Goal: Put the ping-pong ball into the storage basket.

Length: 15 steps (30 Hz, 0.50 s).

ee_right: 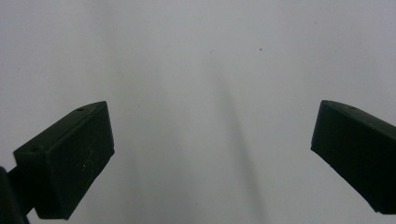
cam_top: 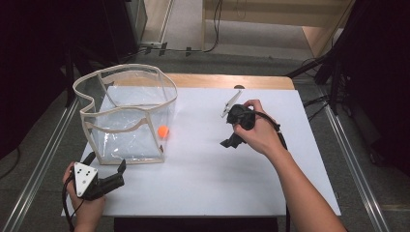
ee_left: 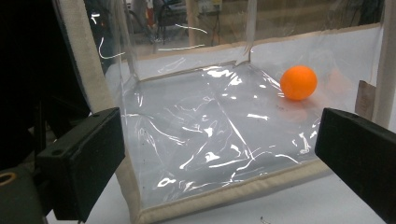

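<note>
Orange ball [cam_top: 163,131] inside clear bin [cam_top: 126,72]. Left gripper [cam_top: 107,168] just before bin, jaws wide, empty. Right gripper [cam_top: 231,133] beside bin, wide, empty. Probably approach step; next reach over rim.

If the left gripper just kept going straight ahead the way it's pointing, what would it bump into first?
Probably the near clear wall of the see-through bag, close ahead of the open left gripper. The orange ball lies inside, farther back and to the right of that line.

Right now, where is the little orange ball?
In the high view the orange ball lies inside the clear bag at the table's left, near its front right corner, just beyond the left gripper.
</note>
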### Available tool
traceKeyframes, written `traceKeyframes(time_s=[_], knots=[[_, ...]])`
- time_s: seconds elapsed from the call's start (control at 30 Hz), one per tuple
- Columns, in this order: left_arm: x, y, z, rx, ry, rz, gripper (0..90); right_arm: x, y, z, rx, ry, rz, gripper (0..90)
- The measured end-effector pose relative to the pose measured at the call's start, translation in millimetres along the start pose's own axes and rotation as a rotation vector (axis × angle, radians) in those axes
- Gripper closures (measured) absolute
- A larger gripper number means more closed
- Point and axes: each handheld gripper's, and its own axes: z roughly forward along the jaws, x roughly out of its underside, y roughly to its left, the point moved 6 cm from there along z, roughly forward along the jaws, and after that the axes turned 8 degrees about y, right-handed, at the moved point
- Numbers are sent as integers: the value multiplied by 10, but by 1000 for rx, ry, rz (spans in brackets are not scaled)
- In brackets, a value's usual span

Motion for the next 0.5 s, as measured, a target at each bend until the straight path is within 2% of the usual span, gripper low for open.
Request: traceKeyframes(time_s=[0.07, 0.1, 0.3, 0.5], knots=[[1, 3, 0, -1, 1, 0, 21, 40, -3, 7, 0, 0, -11, 0], [1, 3, 0, -1, 1, 0, 21, 64, 6, 17, -1, -6, 6, 0], [1, 1, 1, -1, 0, -1, 21, 193, -1, 43, -2, -24, 13, 0], [1, -1, 2, -3, 0, 1, 21, 355, 1, 70, -8, -44, 46, 0]])
